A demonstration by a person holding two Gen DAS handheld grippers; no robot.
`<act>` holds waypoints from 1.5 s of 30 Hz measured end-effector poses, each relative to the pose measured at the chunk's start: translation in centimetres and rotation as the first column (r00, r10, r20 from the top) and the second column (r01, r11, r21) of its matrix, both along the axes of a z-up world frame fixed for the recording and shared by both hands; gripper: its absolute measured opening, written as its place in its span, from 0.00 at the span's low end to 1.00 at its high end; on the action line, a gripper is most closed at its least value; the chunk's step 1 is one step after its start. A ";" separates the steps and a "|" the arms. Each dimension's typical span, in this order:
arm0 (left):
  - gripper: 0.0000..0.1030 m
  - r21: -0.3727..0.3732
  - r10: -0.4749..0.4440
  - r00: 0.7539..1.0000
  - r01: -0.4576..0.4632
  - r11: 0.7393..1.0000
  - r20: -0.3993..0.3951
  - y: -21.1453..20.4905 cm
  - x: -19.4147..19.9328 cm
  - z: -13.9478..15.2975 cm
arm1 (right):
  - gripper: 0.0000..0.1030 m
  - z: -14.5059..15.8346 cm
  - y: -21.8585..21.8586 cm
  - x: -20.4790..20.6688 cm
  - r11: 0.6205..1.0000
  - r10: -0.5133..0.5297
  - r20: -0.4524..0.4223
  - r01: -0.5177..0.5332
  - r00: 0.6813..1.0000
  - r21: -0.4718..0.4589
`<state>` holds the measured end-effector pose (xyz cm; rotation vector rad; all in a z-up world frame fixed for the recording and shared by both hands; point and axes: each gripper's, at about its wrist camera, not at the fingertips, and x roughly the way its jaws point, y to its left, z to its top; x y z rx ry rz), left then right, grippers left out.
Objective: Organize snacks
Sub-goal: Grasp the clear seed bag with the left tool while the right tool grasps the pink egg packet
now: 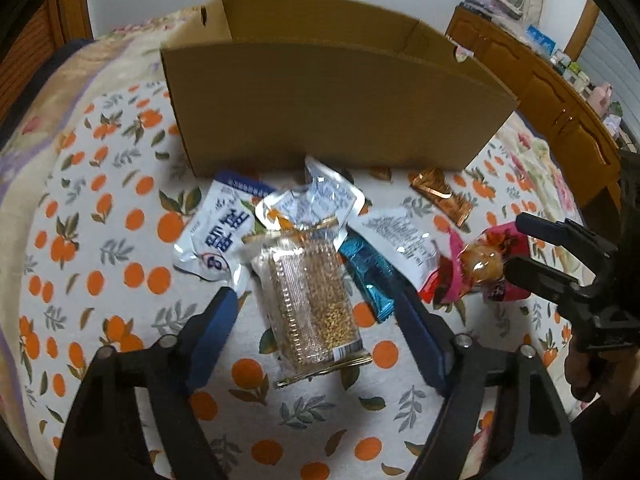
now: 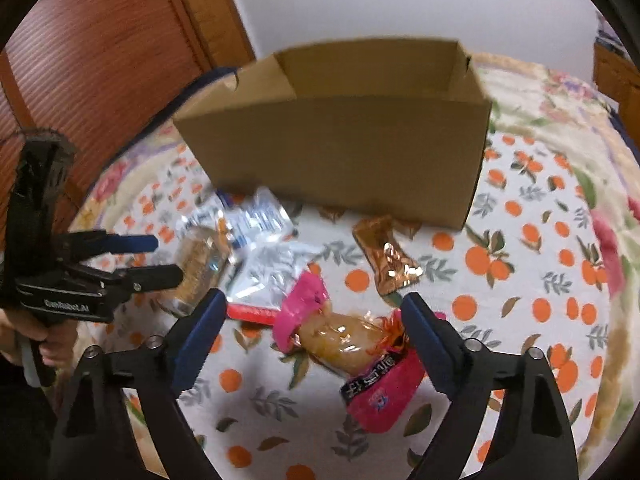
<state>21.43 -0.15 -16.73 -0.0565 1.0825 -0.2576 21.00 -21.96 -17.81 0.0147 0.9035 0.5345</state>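
Snacks lie on an orange-print cloth in front of an open cardboard box (image 1: 320, 108), which also shows in the right wrist view (image 2: 340, 152). My left gripper (image 1: 316, 296) is open, its fingers either side of a clear pack of grain bars (image 1: 312, 304). My right gripper (image 2: 312, 304) is open around a pink-wrapped snack (image 2: 352, 344), which also shows in the left wrist view (image 1: 480, 264). Nearby lie a white pouch (image 1: 220, 232), a teal packet (image 1: 368, 276), a white sachet (image 1: 400, 236) and a copper wrapper (image 1: 440, 196).
A wooden cabinet (image 1: 552, 100) with clutter on top stands at the right. A wooden door (image 2: 100, 80) is at the left. The bed's floral cover (image 2: 560, 100) extends beyond the cloth. The left gripper shows in the right wrist view (image 2: 160, 258).
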 end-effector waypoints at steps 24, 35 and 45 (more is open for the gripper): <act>0.58 0.039 -0.034 0.995 0.038 0.999 -0.089 -1.1 1.1 -3.4 | 0.76 -3.1 0.8 1.1 0.983 0.105 -0.080 -0.115 0.991 -0.141; 0.49 0.065 -0.044 0.996 0.049 0.997 -0.073 -1.3 1.2 -3.4 | 0.66 -3.5 1.1 0.4 0.963 0.121 -0.071 -0.134 0.990 -0.232; 0.44 0.054 -0.084 0.991 0.090 0.994 -0.105 -2.1 1.1 -3.3 | 0.38 -3.6 -0.2 2.1 0.978 0.032 -0.061 -0.044 0.998 -0.202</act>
